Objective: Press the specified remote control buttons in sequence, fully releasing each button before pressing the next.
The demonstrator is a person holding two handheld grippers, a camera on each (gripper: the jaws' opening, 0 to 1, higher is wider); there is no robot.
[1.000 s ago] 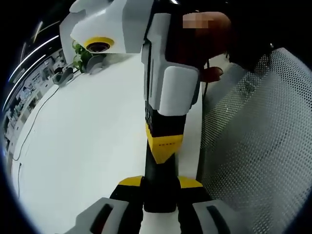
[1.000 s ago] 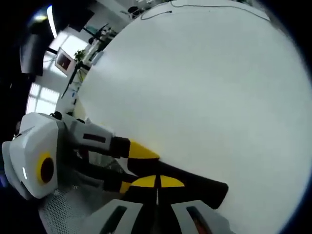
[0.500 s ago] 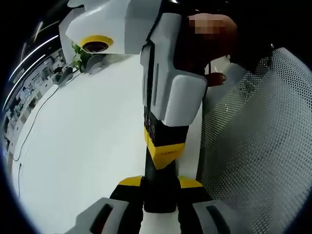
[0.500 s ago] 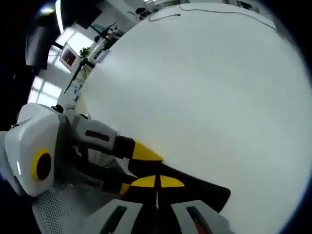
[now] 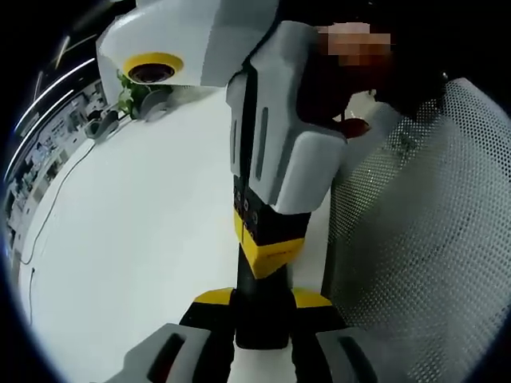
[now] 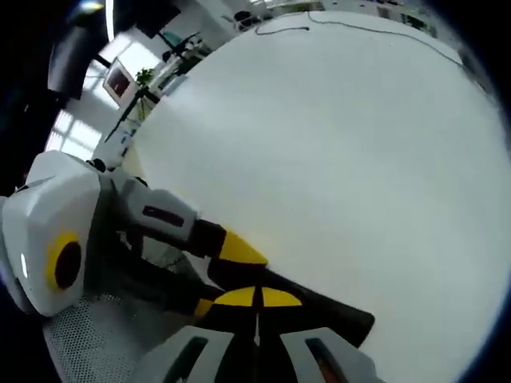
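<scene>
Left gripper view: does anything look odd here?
Yes: the right gripper points nose-to-nose into the left gripper, its dark tip between the left one's jaws above the white table, an unusual tangle.

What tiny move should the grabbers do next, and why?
Probably lift the right gripper straight off the black remote control. Its jaws are shut and seem to rest on it, while the left gripper clamps it over the white table; each press needs a full release.

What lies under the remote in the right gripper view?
The white table lies beneath the remote. Whether they touch cannot be told. The right gripper, shut, and the left gripper clamping it cover part of the remote and the table behind.
</scene>
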